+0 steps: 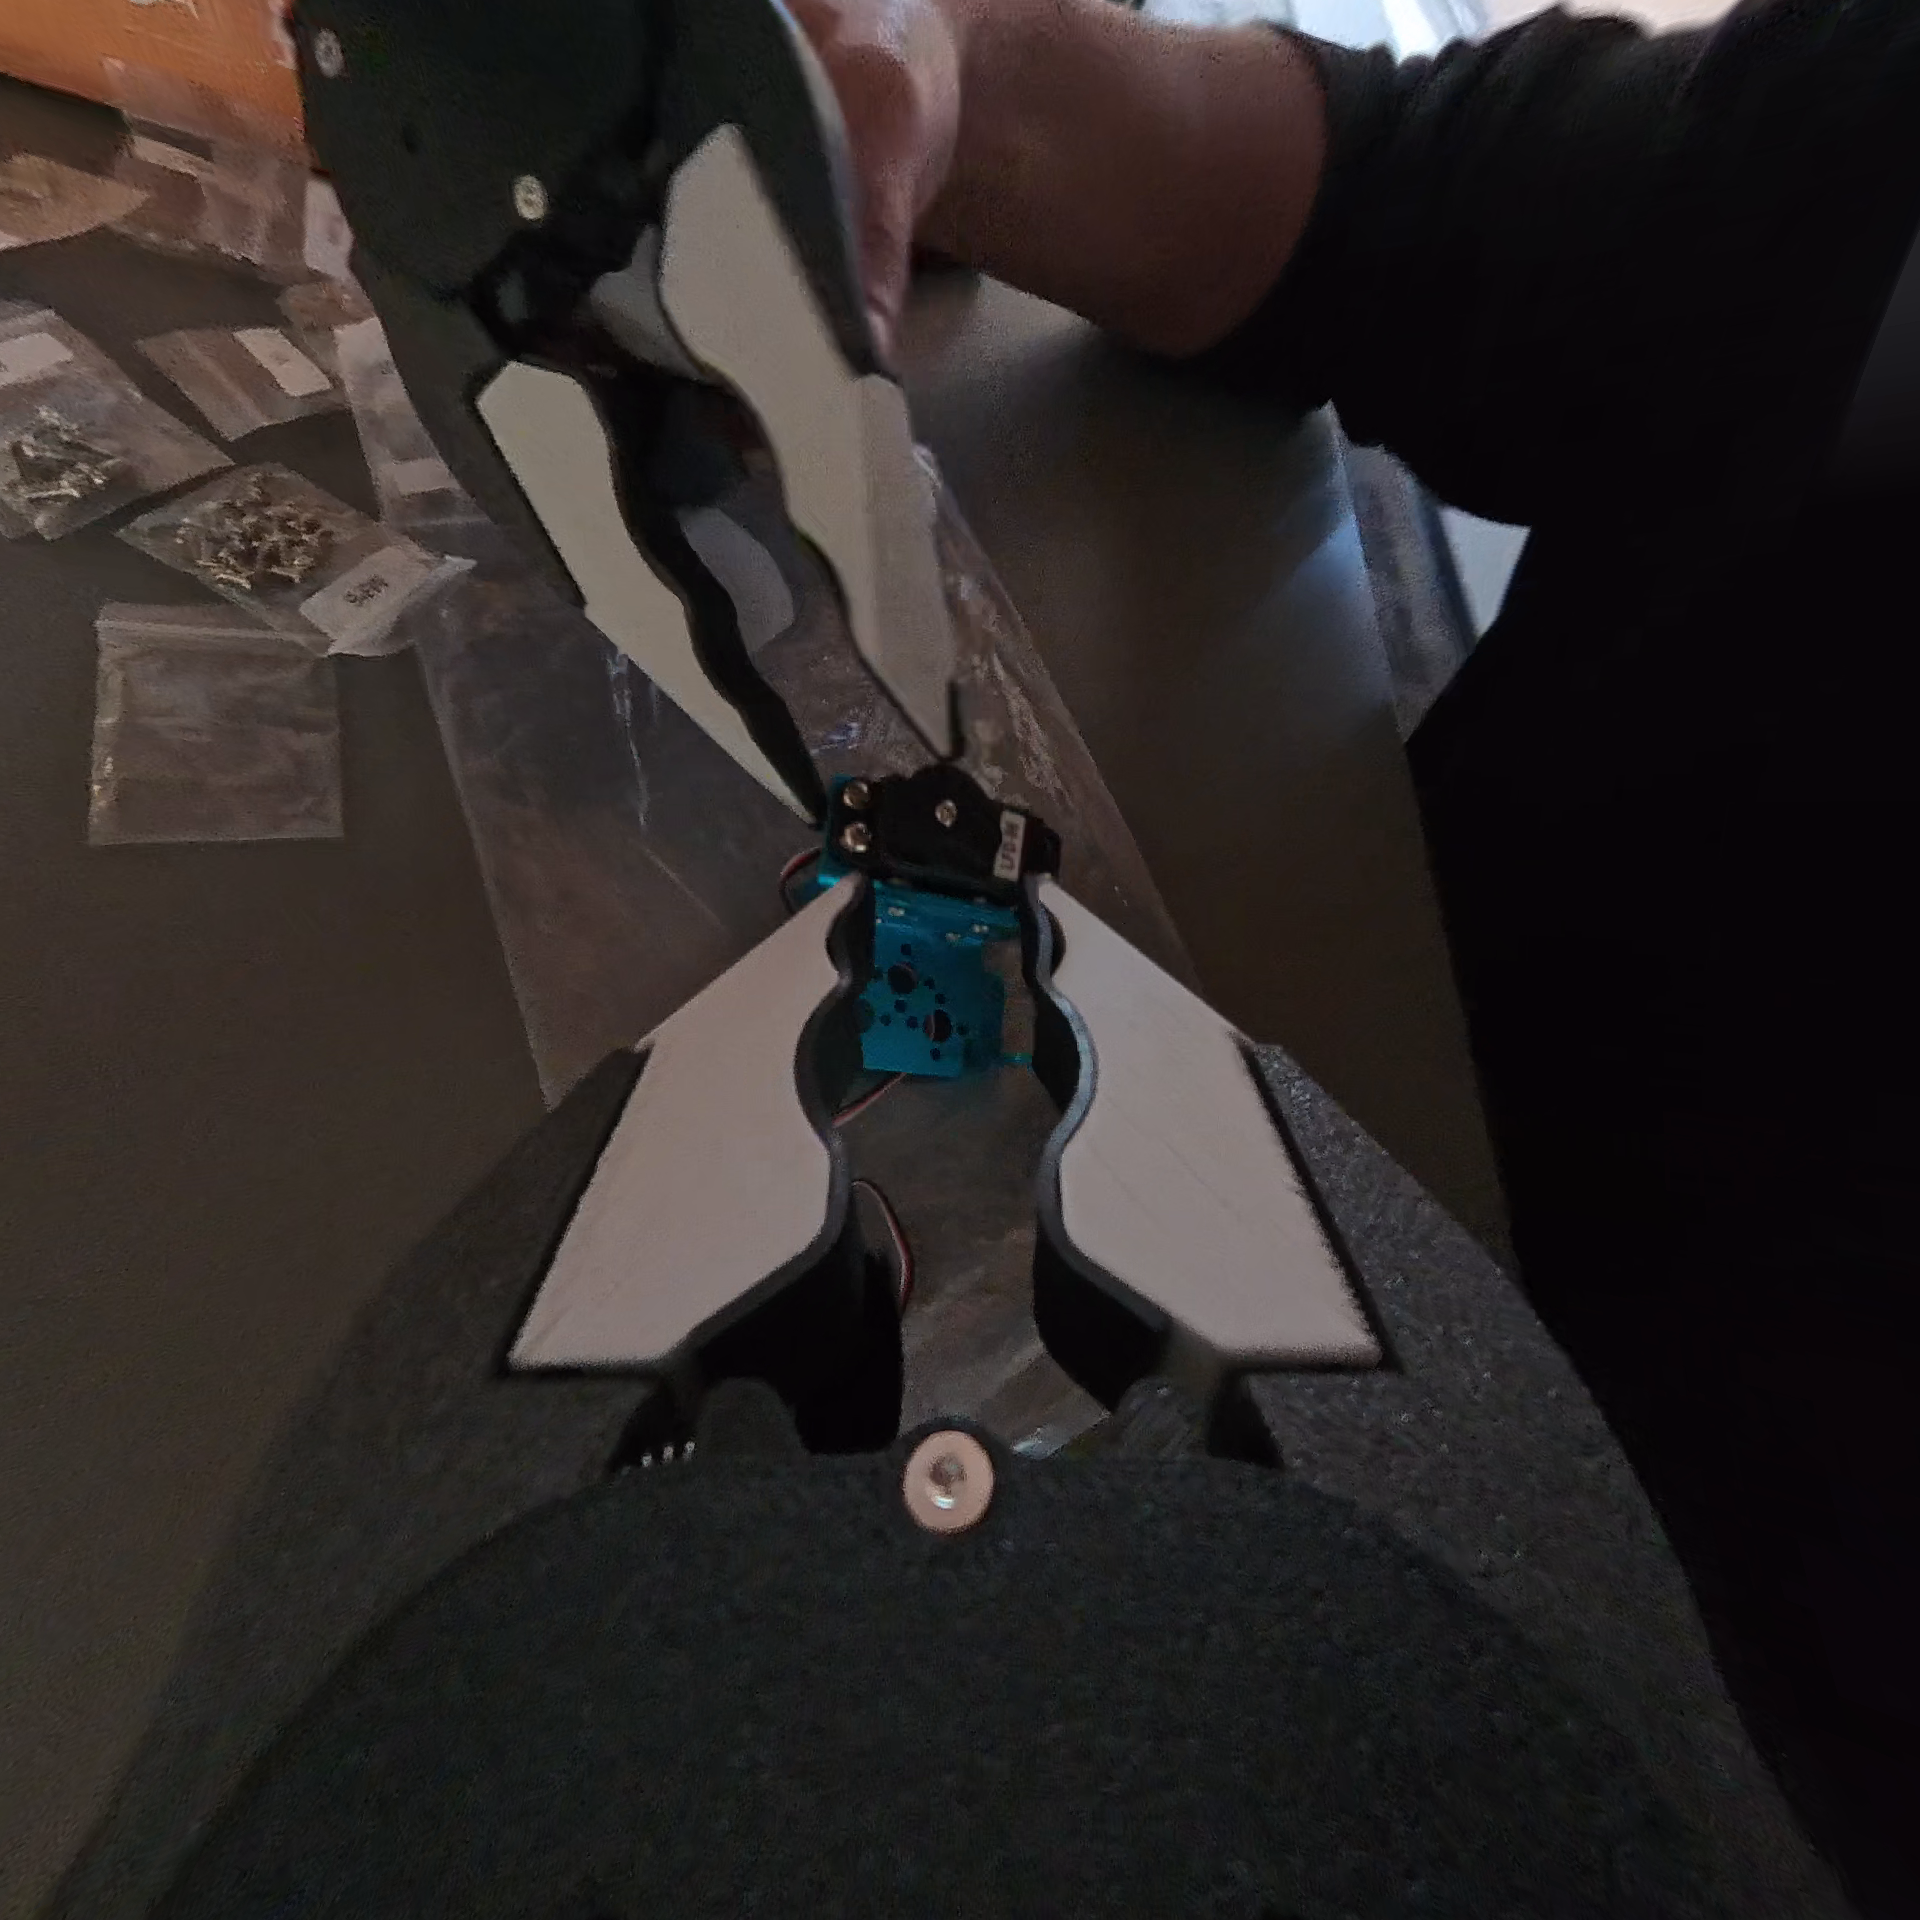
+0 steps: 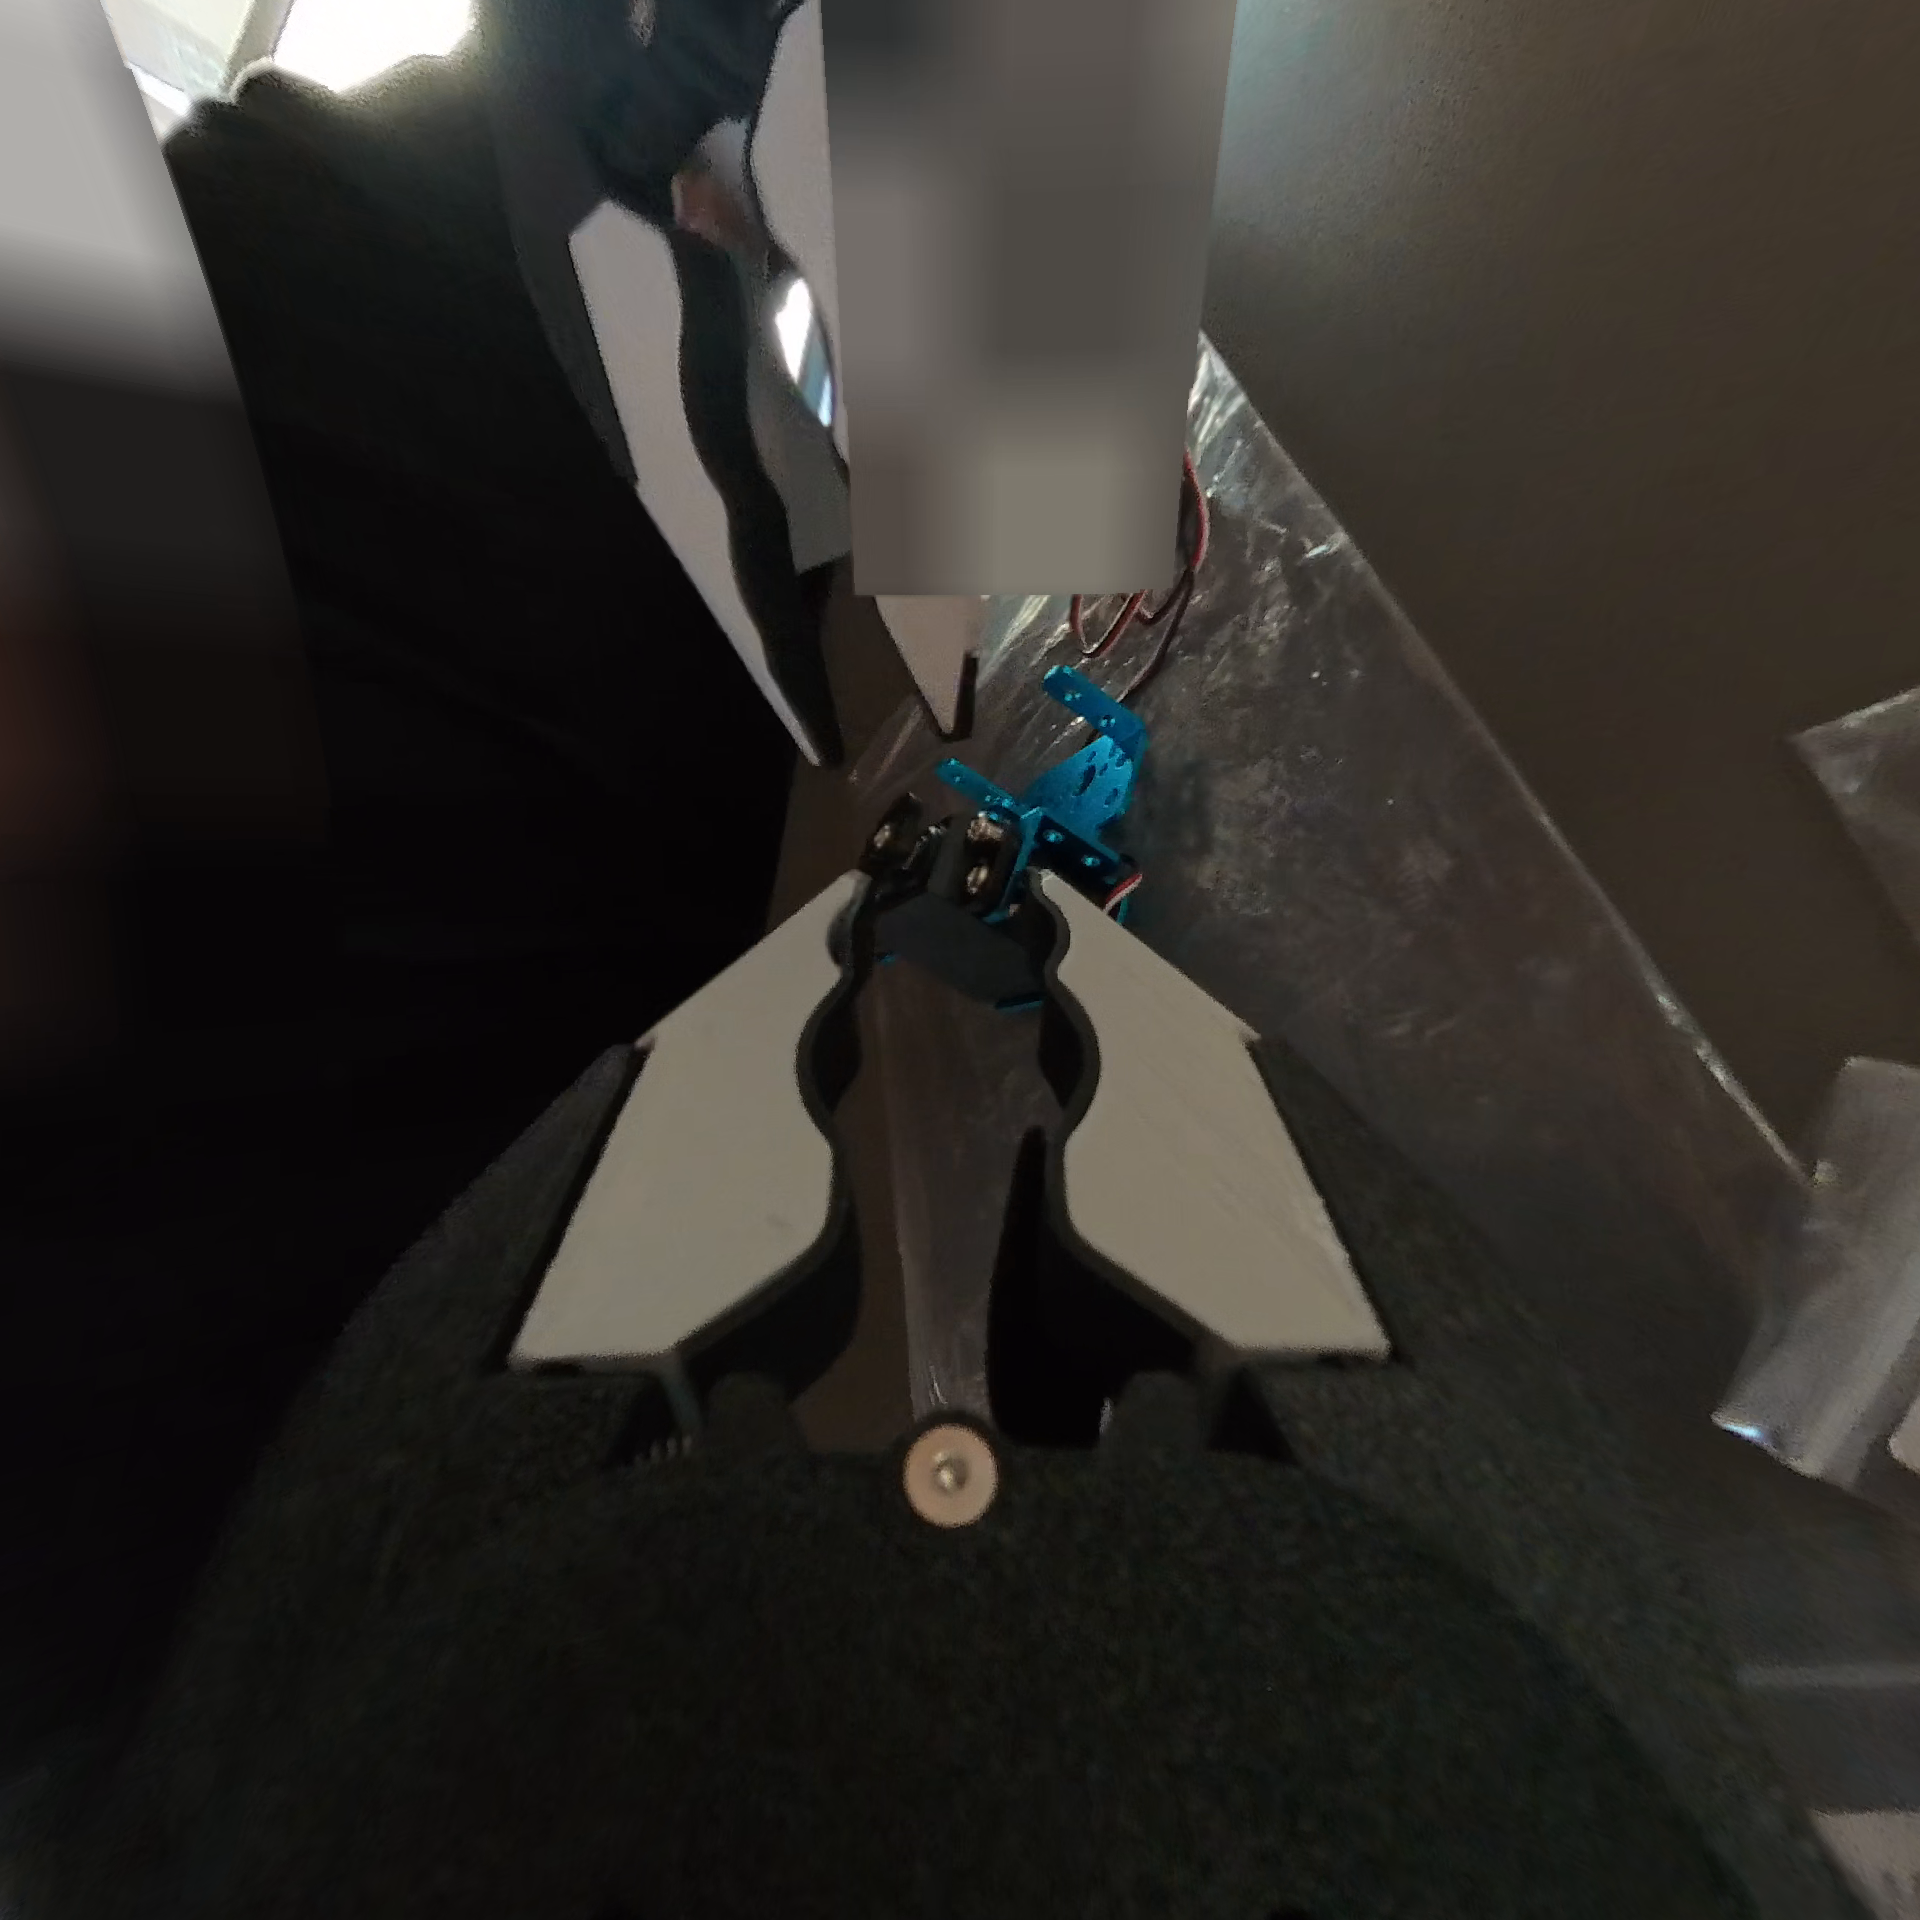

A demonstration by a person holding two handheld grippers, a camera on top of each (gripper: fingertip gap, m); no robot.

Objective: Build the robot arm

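A small assembly of a black servo screwed to a blue metal bracket with holes is held between both grippers above a clear plastic bag. My left gripper is shut on the blue bracket, with the servo sticking out past its tips. My right gripper is shut on the black servo; the blue bracket reaches away to its upper right. Each gripper shows in the other's view, coming down from above with its tips at the assembly: the right gripper and the left gripper.
A large clear plastic bag lies on the dark table under the assembly. Small zip bags of screws and an emptier one lie at the left. Red and black wires trail behind. A person's hand grips the right gripper. Left and right tips are no more than a few centimetres apart.
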